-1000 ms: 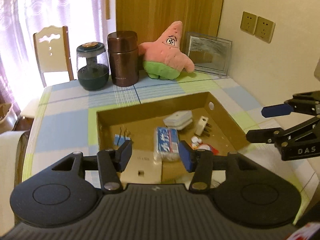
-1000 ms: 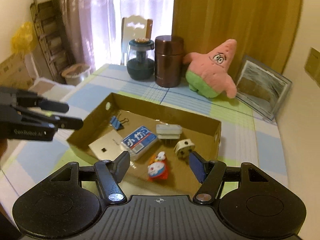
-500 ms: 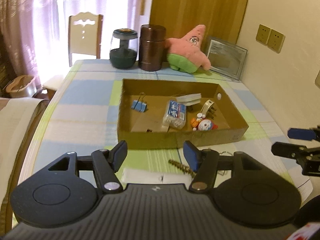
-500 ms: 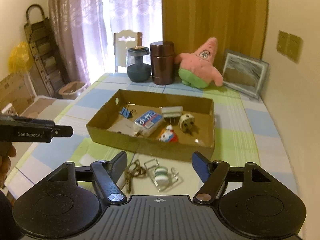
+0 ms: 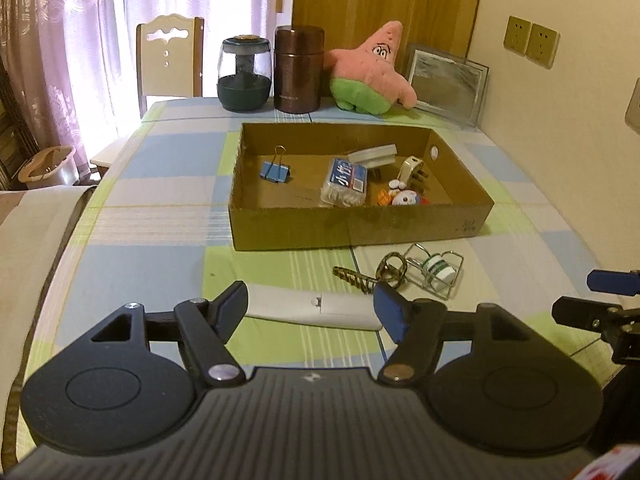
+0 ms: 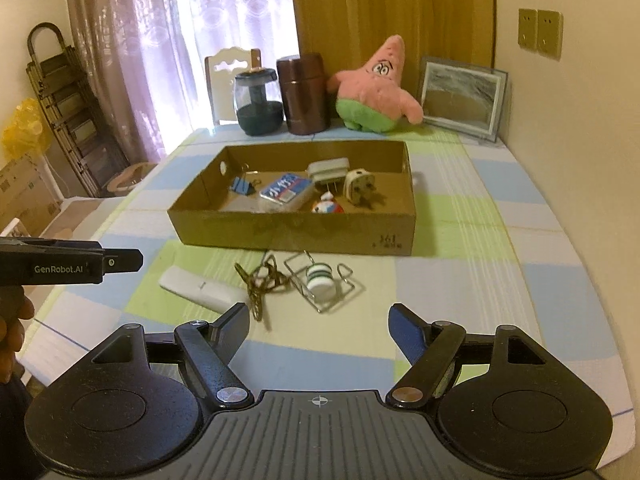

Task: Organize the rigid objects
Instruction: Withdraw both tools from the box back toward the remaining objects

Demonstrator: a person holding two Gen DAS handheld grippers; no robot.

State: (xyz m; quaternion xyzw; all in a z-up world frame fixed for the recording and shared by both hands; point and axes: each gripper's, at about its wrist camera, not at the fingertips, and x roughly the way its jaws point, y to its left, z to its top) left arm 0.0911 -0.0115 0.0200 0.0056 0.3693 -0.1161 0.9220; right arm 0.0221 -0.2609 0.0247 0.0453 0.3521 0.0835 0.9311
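Observation:
An open cardboard box (image 5: 360,228) (image 6: 296,232) stands mid-table and holds a blue binder clip (image 5: 275,170), a tissue pack (image 5: 345,182), a white adapter (image 5: 374,155), a plug (image 5: 412,168) and a small toy figure (image 5: 402,199). In front of the box lie a white remote (image 5: 288,304) (image 6: 196,286), a brass ring puzzle (image 5: 392,270) (image 6: 260,280) and a wire frame with a green-and-white spool (image 5: 438,270) (image 6: 320,280). My left gripper (image 5: 310,300) hovers over the remote, jaws opening, gripping nothing. My right gripper (image 6: 320,316) hangs just short of the wire frame, jaws opening, empty.
A pink star plush (image 5: 372,72), a brown canister (image 5: 298,68), a dark glass jar (image 5: 244,74) and a framed picture (image 5: 448,80) line the table's back. A chair (image 5: 170,56) stands behind. The wall runs along the right. A hand (image 6: 12,320) holds the left gripper.
Both grippers have drawn back from above the box to the near part of the table and sunk a little. Their jaws have widened. The remote, ring puzzle and wire frame came into view.

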